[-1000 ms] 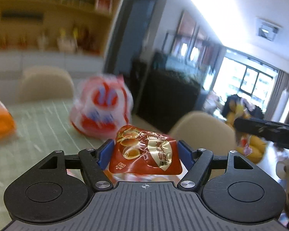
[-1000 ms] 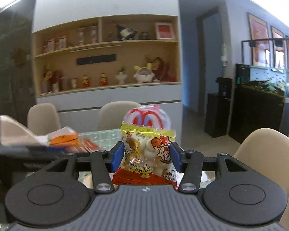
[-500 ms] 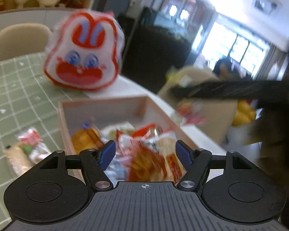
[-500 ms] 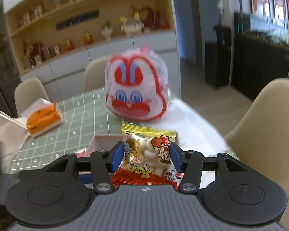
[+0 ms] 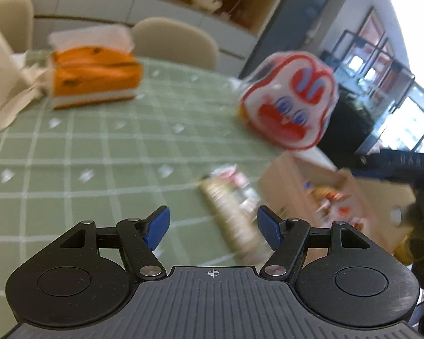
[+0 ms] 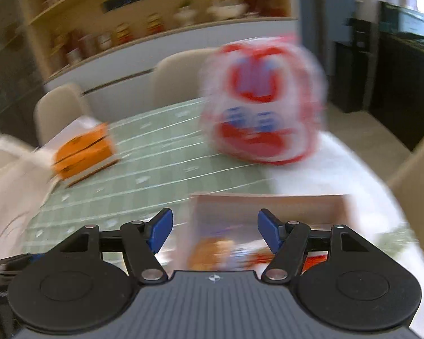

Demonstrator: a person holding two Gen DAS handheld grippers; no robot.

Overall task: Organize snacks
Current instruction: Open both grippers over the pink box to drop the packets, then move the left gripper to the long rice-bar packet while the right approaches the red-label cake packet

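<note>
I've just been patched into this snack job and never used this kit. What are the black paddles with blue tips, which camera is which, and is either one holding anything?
No robot arm here: a person holds a two-finger gripper in each hand, each with a fisheye camera looking along its blue-tipped fingers.

Left wrist view: the left gripper is open and empty above a long snack pack lying on the green checked tablecloth.

Right wrist view: the right gripper is open and empty over the wooden box, which has blurred snacks in it.

Also on the table: an orange tissue box and a red-and-white bunny-face bag. Both views are motion-blurred.
</note>
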